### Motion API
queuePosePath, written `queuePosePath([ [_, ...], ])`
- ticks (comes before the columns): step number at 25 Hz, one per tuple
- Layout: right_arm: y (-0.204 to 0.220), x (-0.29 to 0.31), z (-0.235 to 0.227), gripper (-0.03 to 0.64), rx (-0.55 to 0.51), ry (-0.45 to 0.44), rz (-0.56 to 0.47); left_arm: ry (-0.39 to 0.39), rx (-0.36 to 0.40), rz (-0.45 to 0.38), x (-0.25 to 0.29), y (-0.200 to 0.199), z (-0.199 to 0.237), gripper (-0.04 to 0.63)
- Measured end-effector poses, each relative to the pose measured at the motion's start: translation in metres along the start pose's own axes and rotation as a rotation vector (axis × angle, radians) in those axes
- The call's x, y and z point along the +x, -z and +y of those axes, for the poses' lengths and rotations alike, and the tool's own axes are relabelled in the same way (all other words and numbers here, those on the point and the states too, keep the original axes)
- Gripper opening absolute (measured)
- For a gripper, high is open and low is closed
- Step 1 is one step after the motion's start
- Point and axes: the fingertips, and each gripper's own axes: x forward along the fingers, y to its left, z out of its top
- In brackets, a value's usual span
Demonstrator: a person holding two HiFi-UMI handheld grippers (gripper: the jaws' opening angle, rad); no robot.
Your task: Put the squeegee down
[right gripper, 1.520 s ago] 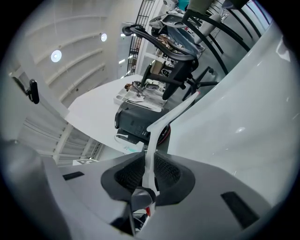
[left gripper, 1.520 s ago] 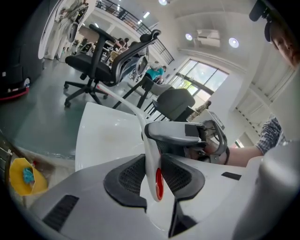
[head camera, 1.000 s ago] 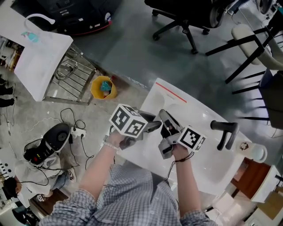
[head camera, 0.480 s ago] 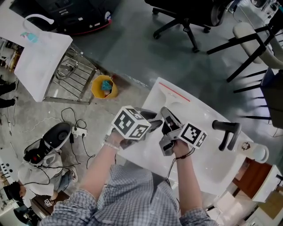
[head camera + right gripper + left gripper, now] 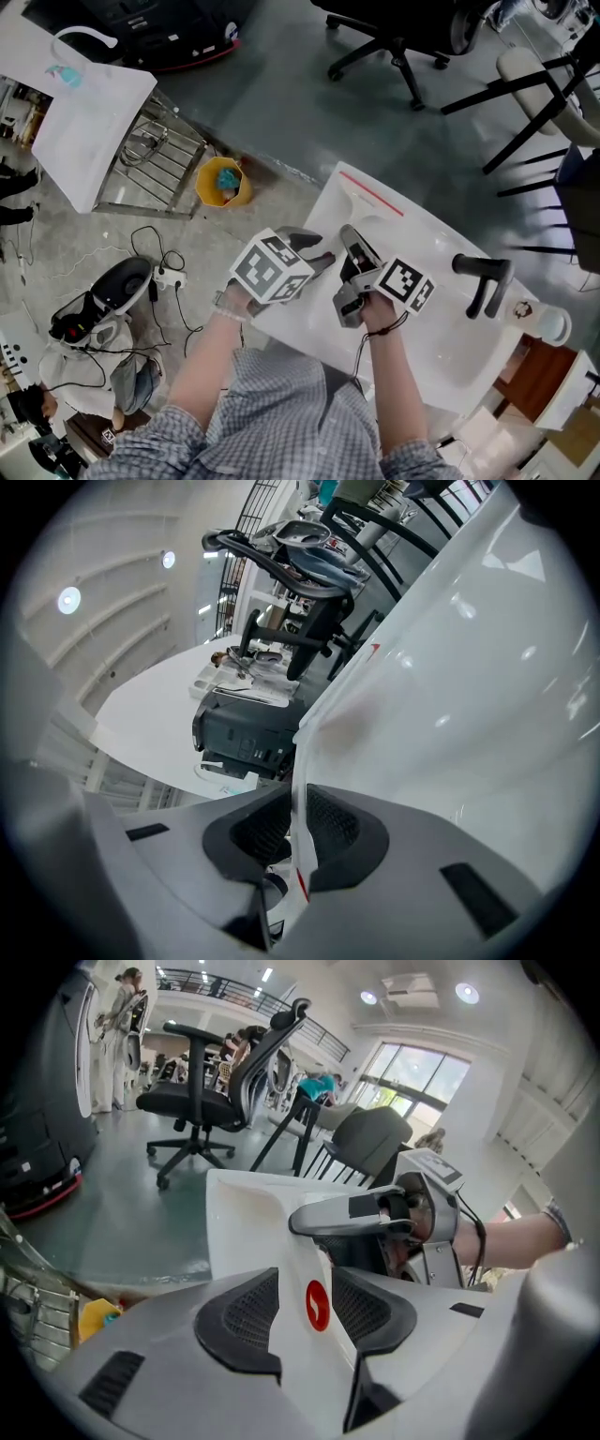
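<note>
In the left gripper view a white squeegee (image 5: 317, 1305) with a red oval mark lies between the jaws of my left gripper (image 5: 307, 1288). Those jaws have just been opening; they stand wide and the pads look off the squeegee. My right gripper (image 5: 298, 822) is shut on a thin white edge of the squeegee (image 5: 298, 799). In the head view the left gripper (image 5: 319, 248) and the right gripper (image 5: 349, 239) meet tip to tip over the near left corner of the white table (image 5: 441, 347). There the squeegee is mostly hidden between them.
A black bent handle (image 5: 483, 281) stands on the table's right part, with a round white thing (image 5: 548, 323) beyond it. On the floor to the left are a yellow bucket (image 5: 221, 183), a wire rack (image 5: 150, 159) and cables. Black office chairs (image 5: 403, 37) stand behind the table.
My left gripper has rolled a little, so its marker cube has turned and sits slightly lower. My right gripper has hardly moved.
</note>
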Motion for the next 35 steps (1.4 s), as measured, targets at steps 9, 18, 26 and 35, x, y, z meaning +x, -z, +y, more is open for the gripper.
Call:
queuePosePath([
  [9,0.007,0.006,0.002,0.038,-0.022,0.015,0.003,-0.07,-0.006,-0.015,-0.005,0.006,0.007,0.134],
  [18,0.006,0.006,0.001,0.041,-0.158,0.028,0.018,-0.035,0.007,-0.058,-0.004,0.009,-0.003,0.008],
  [26,-0.004,-0.004,0.0,0.063,-0.229,0.03,0.004,-0.007,-0.003,-0.082,-0.004,0.008,-0.012,0.008],
  [35,-0.01,-0.029,-0.011,0.014,-0.355,0.09,-0.028,0.01,-0.024,-0.104,0.0,0.011,-0.022,0.006],
])
